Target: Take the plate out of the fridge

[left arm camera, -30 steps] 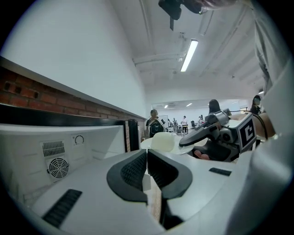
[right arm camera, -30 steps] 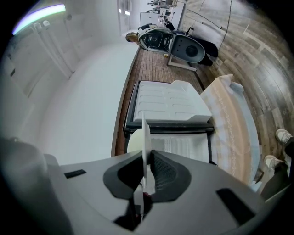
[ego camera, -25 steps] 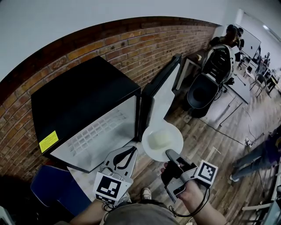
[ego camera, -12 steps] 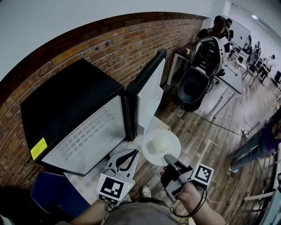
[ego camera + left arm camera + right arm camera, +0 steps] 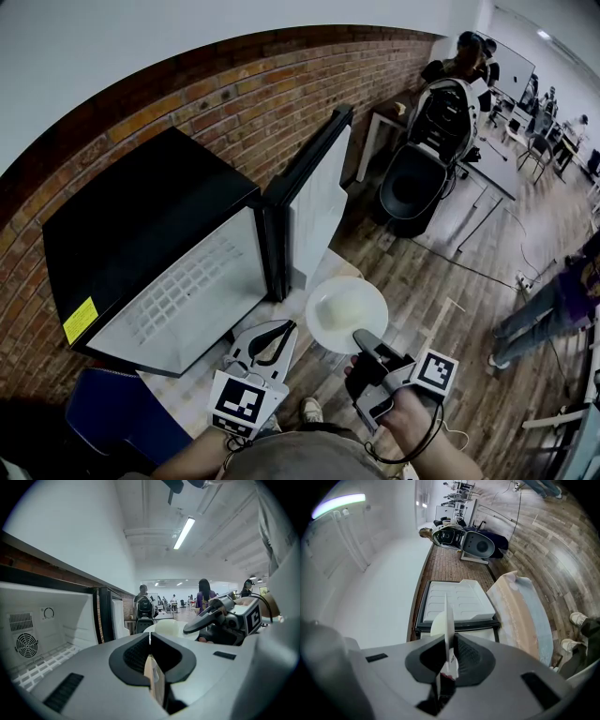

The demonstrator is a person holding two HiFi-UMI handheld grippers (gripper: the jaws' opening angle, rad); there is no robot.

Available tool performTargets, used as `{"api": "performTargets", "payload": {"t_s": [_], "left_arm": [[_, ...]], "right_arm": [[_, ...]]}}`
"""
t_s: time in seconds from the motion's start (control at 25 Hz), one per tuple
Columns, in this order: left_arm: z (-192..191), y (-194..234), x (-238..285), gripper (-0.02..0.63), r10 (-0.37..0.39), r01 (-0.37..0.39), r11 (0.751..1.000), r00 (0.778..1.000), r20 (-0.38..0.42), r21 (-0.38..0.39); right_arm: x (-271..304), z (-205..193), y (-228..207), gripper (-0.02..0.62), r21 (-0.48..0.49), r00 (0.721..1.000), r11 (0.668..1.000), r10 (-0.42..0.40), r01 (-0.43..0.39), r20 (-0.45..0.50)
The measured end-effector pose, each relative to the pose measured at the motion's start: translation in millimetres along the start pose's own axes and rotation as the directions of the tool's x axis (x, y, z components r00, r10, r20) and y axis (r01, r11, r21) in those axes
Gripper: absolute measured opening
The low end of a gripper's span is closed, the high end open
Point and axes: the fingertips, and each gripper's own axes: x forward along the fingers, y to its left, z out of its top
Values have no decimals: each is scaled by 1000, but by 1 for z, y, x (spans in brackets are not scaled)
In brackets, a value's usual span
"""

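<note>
At the lower centre of the head view, the left tongs [image 5: 279, 330] are held fully closed, with nothing gripped between them. To their right, the right tongs [image 5: 360, 336] are clamped on the near rim of the plate [image 5: 371, 298]. The plate is held level outside the fridge [image 5: 150, 225], just in front of the lower edge of the open door [image 5: 317, 202]. A pale mound [image 5: 339, 306] is carried on the plate. In the right gripper view, the plate is seen edge-on between the closed tongs. The white fridge interior and its wire shelf [image 5: 183, 291] are exposed at centre left. A brick wall [image 5: 234, 94] is located behind the fridge. A black chair [image 5: 417, 187] is positioned at the upper right, on the wooden floor [image 5: 450, 272].
</note>
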Motion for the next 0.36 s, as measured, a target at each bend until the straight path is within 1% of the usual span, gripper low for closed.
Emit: {"api": "performTargets", "payload": {"t_s": [0.36], "left_arm": [[4,4,0,23,7,-7,1000,1000,4,-1]], "right_arm": [[4,4,4,41,-12,1000,1000,7,-7,-11]]}}
